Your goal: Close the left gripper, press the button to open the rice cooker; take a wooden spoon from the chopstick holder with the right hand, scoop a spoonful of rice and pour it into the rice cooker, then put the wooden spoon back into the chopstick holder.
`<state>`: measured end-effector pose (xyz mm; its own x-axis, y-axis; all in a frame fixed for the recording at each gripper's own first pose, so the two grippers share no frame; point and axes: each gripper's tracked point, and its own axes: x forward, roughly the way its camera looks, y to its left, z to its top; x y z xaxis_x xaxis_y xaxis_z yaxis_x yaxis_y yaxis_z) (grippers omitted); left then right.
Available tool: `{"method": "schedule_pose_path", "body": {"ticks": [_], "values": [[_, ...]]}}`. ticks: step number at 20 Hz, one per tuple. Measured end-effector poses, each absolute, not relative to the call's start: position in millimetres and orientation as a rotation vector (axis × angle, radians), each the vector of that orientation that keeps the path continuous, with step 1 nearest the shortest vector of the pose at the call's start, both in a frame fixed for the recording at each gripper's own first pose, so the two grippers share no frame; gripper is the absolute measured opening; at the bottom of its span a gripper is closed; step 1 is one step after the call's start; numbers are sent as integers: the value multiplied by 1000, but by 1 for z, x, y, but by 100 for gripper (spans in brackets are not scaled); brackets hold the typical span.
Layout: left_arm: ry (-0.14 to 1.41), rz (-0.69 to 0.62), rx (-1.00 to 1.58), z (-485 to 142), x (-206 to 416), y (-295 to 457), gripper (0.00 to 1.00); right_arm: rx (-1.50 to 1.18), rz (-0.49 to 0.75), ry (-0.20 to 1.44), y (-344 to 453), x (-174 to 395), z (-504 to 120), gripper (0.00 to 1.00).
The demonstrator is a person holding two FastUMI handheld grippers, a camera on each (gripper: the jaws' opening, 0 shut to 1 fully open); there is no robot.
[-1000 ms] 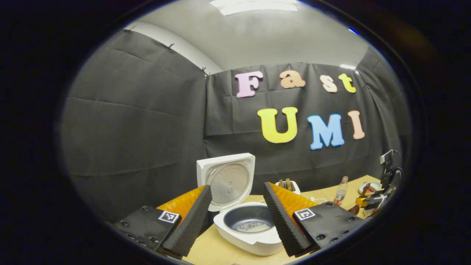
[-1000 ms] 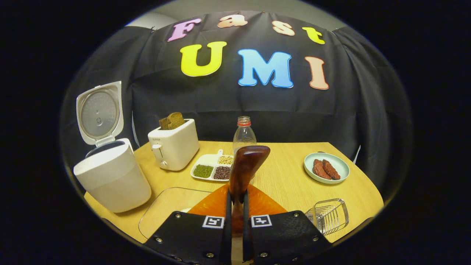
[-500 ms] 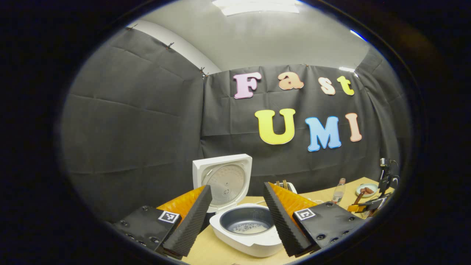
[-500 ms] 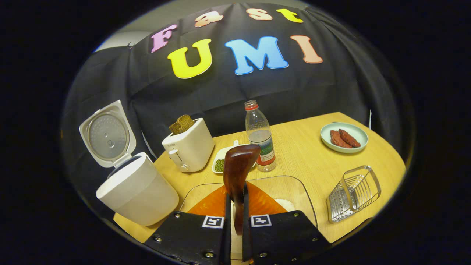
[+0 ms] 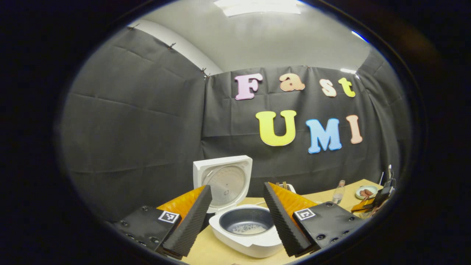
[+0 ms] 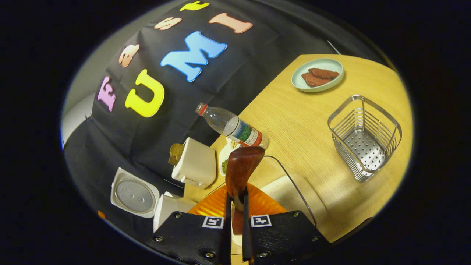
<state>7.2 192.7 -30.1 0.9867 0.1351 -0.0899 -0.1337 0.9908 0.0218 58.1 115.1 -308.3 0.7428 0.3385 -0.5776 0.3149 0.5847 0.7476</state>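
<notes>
Right gripper view: jaws pinch the wooden spoon [image 6: 241, 173] upright between them, its bowl seemingly above the rice.

In my left gripper view the cooker [image 5: 247, 230] sits on the table [image 5: 211, 250] between my fingers, lid [image 5: 223, 182] upright behind the pot, rice [image 5: 247, 229] in the bottom. A bottle [image 5: 337, 192] and plate [image 5: 363, 191] lie to the right, further back.

In my right gripper view the spoon [image 6: 241, 173] stands between my fingers over a clear box [image 6: 290, 186]. The toaster [image 6: 194, 163] is left of it, the cooker [image 6: 147, 198] further left. A tray [image 6: 225, 162] lies between toaster and bottle [image 6: 232, 127]. The holder [image 6: 363, 137] sits right, the plate [image 6: 317, 75] beyond it.
</notes>
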Motion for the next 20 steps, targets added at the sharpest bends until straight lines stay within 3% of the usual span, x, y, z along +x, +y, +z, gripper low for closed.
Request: {"method": "schedule_pose_path", "body": {"ticks": [9,20], "values": [[87,145,-3,-30,6,191,98,1155,87,712,130,74,-250,12],[66,213,-35,-31,-17,233,98,1136,332,651,227,119,-145,12]]}}
